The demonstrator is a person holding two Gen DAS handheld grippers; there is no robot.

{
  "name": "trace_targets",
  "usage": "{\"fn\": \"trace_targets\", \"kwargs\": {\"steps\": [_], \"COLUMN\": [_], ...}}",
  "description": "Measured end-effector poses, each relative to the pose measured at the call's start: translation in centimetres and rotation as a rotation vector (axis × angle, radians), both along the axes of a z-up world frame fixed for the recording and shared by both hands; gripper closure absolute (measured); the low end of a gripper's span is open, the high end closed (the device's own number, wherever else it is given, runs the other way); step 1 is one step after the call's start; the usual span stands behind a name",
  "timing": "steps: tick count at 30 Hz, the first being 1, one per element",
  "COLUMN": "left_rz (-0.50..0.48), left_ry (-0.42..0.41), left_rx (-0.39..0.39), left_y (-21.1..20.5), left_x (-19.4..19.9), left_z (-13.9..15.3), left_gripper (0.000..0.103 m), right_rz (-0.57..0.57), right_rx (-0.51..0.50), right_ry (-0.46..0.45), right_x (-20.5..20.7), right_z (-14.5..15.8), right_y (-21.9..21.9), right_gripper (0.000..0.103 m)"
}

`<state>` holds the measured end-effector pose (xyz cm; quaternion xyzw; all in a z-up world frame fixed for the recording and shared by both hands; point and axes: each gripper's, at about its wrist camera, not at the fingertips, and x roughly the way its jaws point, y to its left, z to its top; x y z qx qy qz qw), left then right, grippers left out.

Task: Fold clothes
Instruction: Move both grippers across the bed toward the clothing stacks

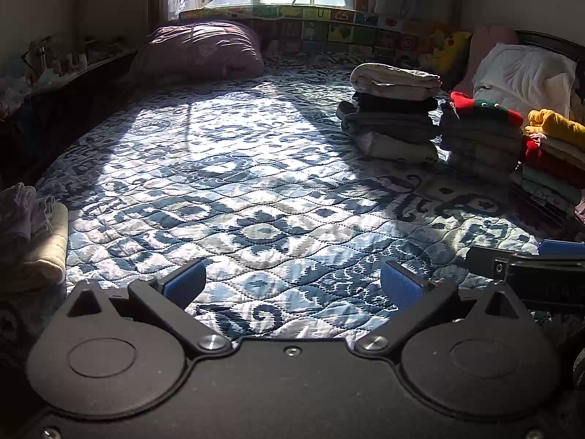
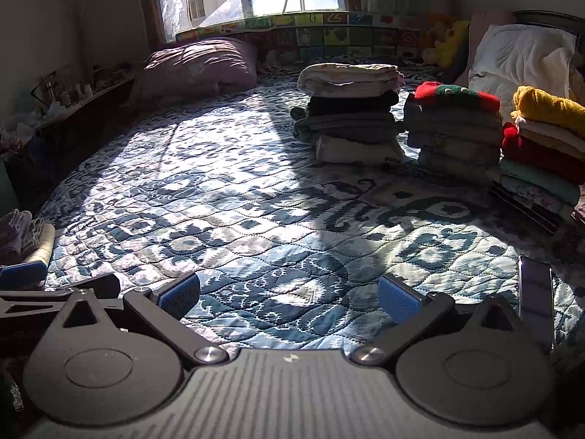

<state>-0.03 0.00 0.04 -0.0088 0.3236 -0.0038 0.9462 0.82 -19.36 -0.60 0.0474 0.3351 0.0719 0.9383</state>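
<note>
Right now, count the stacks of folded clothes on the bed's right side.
3: cream-topped stack nearest the middle, red-and-green-topped stack beside it, yellow-topped stack at the right edge. More may lie out of frame.

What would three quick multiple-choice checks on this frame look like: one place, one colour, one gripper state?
1. Where do the folded stacks stand?
A. far right of the bed
B. on the purple pillow
C. on the window sill

2. What colour is the garment on top of the rightmost stack?
A. black
B. yellow
C. purple

3. How do the two grippers stand?
A. both shut on cloth
B. left shut, right open
C. both open, holding nothing

Key:
1 A: the folded stacks sit on the quilt toward the right side, well away from the purple pillow.
2 B: the yellow garment tops the rightmost stack.
3 C: the left gripper and the right gripper each show blue pads spread wide with only quilt between them.
</note>
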Motion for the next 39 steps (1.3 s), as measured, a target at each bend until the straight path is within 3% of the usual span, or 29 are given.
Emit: {"fn": "trace_targets", "kwargs": {"steps": [21, 27, 33, 39], "left_rz": [-0.022, -0.102, -0.232, -0.437], "left_ry": [-0.056, -0.153, -0.08, -0.096], "left_rx": [-0.025, -0.008, -0.078, -0.133], "left_y": [-1.2, -3.7, -7.1, -14.6], "left_x": [-0.8, 2.0, 7.7, 13.0], "left_z": [1.4, 1.3, 2.2, 3.5], "left_gripper": [0.0, 0.0, 0.0, 0.001], "right_rz": [0.044, 0.002, -0.097, -0.215], "right_rx": [0.073, 0.074, 0.131, 0.13], "right_ry": [-0.089, -0.138, -0.17, -0.203], "right_x": [-0.8, 0.8, 3.3, 5.5], "right_z": [0.7, -0.2, -0.9, -0.3], "right_y": [-2.6, -5.8, -11.5, -20.0], "right_gripper": [0.0, 0.0, 0.0, 0.0]}}
